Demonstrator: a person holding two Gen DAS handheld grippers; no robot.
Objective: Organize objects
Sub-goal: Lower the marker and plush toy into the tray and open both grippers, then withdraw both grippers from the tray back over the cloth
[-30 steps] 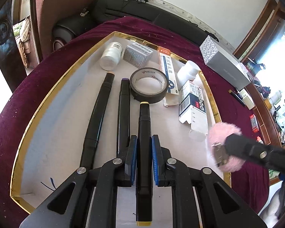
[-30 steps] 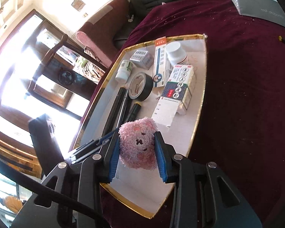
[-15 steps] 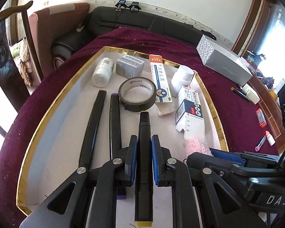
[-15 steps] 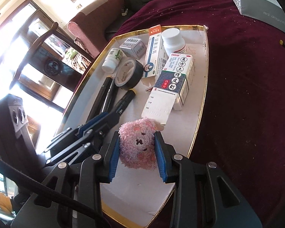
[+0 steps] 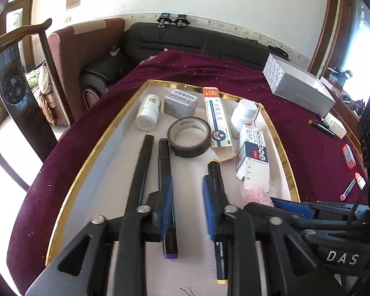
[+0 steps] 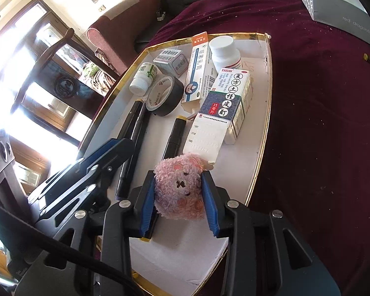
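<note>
A white tray point(image 5: 91, 162) with a gold rim holds three black markers. My left gripper point(image 5: 187, 180) hovers over them, its jaws opening, with only bare tray floor between the pads. The yellow-capped marker point(image 5: 215, 172) lies under its right finger and the purple-capped marker point(image 5: 164, 153) under its left. My right gripper point(image 6: 177, 176) is low over the near right of the tray point(image 6: 264, 133). Both of its pads still press a pink plush toy point(image 6: 180, 187) as the jaws begin to ease apart. The toy point(image 5: 255, 194) also peeks out in the left wrist view.
Further back in the tray lie a black tape roll point(image 5: 188, 140), two white bottles point(image 5: 148, 113) and several medicine boxes point(image 6: 224, 103). A grey box point(image 5: 298, 88) and small pens sit on the maroon cloth to the right. A dark chair stands at the left.
The left jaws have spread and let go of the yellow-capped marker, which now lies on the tray. The left gripper has lifted a little. The right gripper still holds the toy in place.
</note>
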